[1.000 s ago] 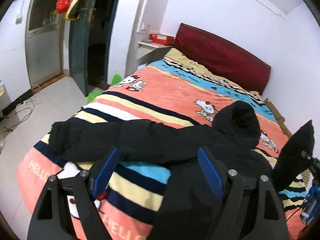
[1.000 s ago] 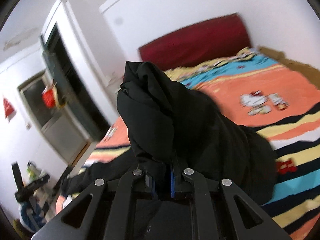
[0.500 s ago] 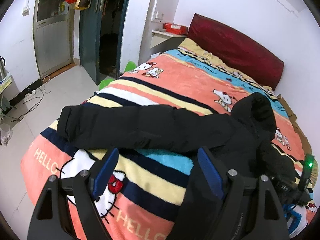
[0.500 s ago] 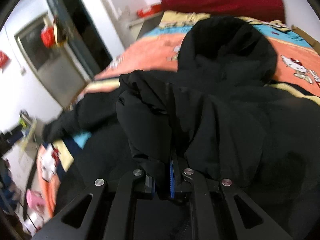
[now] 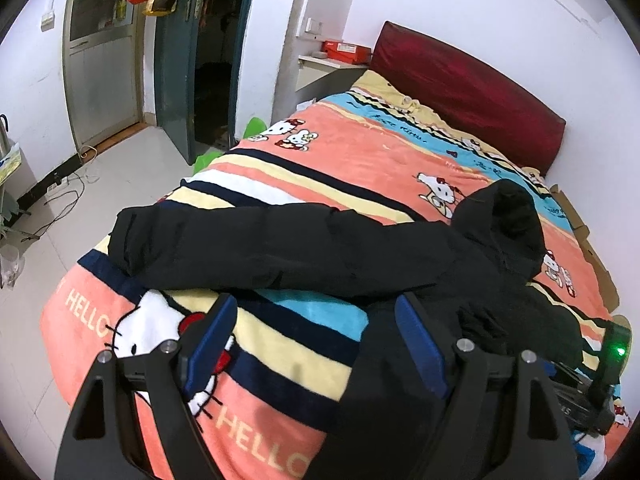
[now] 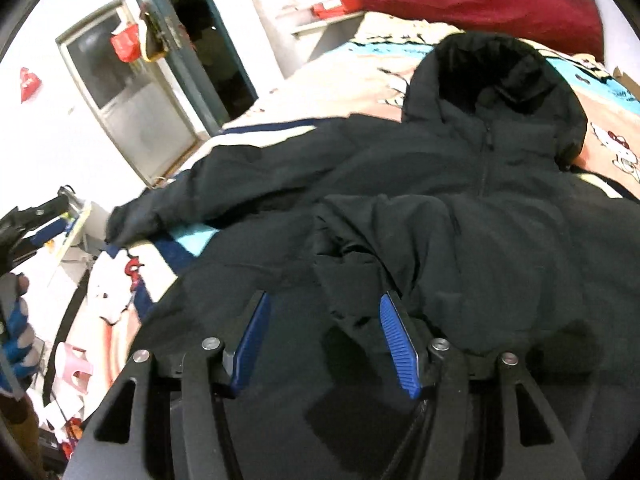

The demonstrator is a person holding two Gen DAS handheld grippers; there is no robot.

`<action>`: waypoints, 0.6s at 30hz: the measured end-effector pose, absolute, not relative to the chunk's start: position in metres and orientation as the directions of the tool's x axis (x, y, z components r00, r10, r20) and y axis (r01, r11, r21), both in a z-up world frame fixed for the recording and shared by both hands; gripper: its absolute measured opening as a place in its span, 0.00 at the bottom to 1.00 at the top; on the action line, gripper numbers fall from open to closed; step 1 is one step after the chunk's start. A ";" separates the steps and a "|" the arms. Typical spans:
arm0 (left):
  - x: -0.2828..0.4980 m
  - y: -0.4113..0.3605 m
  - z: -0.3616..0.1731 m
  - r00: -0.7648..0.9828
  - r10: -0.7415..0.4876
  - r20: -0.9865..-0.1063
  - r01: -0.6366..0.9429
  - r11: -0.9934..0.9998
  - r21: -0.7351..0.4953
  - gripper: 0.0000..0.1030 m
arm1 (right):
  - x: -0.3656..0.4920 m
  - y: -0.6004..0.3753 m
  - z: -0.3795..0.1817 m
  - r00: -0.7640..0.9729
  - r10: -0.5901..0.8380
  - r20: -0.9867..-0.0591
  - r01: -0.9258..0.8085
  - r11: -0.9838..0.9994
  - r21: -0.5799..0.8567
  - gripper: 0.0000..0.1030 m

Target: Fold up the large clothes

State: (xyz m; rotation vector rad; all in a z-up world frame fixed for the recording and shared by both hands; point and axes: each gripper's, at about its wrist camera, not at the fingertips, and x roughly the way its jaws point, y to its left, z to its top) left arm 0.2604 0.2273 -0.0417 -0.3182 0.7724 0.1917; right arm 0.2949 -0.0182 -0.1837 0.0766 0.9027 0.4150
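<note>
Since a second ago, the sleeve that was held up pinched in the right gripper [image 6: 324,336] is seen laid down across the chest of the black hooded jacket [image 6: 460,184], and the camera is brought low over the garment. The jaws of the right gripper are opening, with the blue pads [image 6: 394,332] set apart and no cloth pressed between them; the folded sleeve [image 6: 372,232] lies just ahead of them, and dark jacket fabric is seen below the gap. The left gripper [image 5: 316,344] is held with its jaws wide and nothing between them, above the striped cartoon-cat blanket [image 5: 280,360] near the foot of the bed [image 5: 360,148]. The jacket is spread front-up on the bed, with its hood [image 5: 504,220] toward the dark red headboard [image 5: 460,88] and its other sleeve [image 5: 224,244] stretched straight out across the blanket toward the bed's edge nearest the doorway. In the left wrist view, part of the right gripper's body with a green light [image 5: 618,350] is seen at the right edge, beside the jacket.
</note>
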 end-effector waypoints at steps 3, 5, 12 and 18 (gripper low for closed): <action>0.260 0.227 -0.042 0.693 0.060 -0.718 -0.299 0.931 -0.211 0.79 | 0.284 -0.029 -0.172 0.568 0.384 -0.728 -0.312 0.919 0.242 0.55; 0.260 0.230 -0.046 0.684 0.064 -0.726 -0.310 0.927 -0.210 0.79 | 0.279 -0.045 -0.166 0.592 0.364 -0.719 -0.292 0.928 0.230 0.55; 0.256 0.254 -0.068 0.655 0.099 -0.749 -0.382 0.899 -0.215 0.79 | 0.275 -0.113 -0.161 0.667 0.237 -0.706 -0.137 0.971 0.196 0.55; 0.251 0.301 -0.112 0.652 0.008 -0.759 -0.446 0.813 -0.374 0.78 | 0.269 -0.136 -0.168 0.679 0.189 -0.710 -0.093 0.981 0.173 0.55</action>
